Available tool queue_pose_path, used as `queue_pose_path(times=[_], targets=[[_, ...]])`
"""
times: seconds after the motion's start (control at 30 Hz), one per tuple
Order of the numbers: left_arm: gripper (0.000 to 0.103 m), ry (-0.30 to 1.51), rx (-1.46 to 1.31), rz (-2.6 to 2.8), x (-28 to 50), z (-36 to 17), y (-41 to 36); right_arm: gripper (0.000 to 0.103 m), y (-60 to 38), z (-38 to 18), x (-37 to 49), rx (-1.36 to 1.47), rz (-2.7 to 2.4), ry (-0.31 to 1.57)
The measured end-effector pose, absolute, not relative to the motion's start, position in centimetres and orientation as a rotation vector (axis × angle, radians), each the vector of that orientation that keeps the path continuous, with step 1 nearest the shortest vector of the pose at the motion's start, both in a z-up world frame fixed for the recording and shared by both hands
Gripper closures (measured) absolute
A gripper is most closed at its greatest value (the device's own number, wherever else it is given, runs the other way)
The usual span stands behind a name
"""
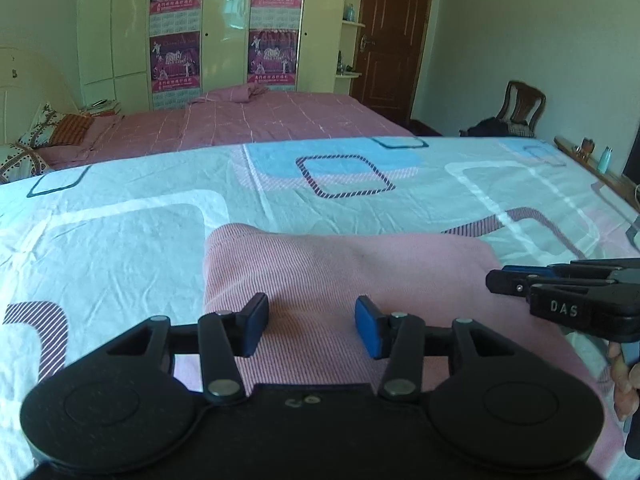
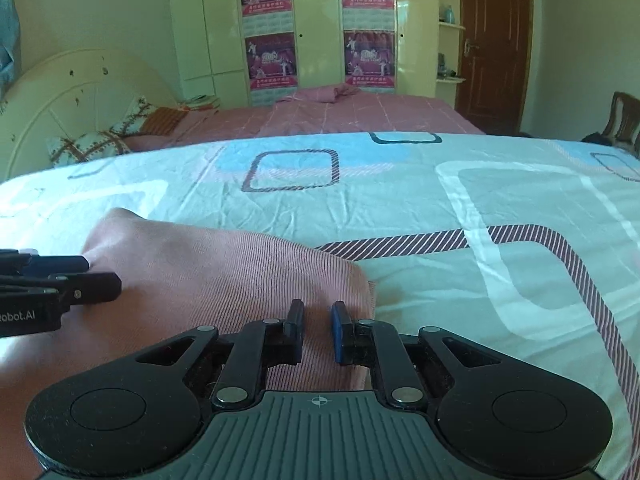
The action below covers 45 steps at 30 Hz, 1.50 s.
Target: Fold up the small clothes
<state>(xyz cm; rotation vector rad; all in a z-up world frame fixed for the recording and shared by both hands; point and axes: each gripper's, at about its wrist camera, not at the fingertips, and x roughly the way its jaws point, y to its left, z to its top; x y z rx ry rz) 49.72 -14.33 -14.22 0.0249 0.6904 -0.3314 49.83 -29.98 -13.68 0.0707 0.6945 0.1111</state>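
Observation:
A pink striped garment (image 1: 344, 276) lies flat on the patterned bedsheet (image 1: 120, 232); it also shows in the right wrist view (image 2: 224, 276). My left gripper (image 1: 312, 320) hovers over the garment's near left part with its jaws wide apart and nothing between them. My right gripper (image 2: 317, 326) is over the garment's right edge, jaws a small gap apart with only cloth below. The right gripper shows at the right in the left wrist view (image 1: 508, 282). The left gripper shows at the left in the right wrist view (image 2: 96, 280).
A second bed with a pink cover (image 1: 260, 120) lies behind, with pillows (image 1: 36, 140) at its left. A wardrobe (image 1: 224, 28), a brown door (image 1: 392, 36) and a wooden chair (image 1: 520, 108) stand beyond. A ledge with a bottle (image 1: 604, 160) runs at the right.

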Motion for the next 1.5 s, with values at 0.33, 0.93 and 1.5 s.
queue_pose_path(times=[0.33,0.93,1.5], targets=[[0.053,0.693,0.043,-0.325,42.4,-14.0,-12.2,0.091,-30.0,-10.2,39.9,0.024,0.208,0.628],[0.023,0.76,-0.122,-0.226,42.8,-13.7,-10.4,0.076,-33.1,-12.3,41.1,0.269,0.229,0.804],[0.034,0.885,-0.317,-0.309,46.1,-17.1,-11.2,0.068,-33.7,-15.3,45.1,0.425,0.286,0.849]])
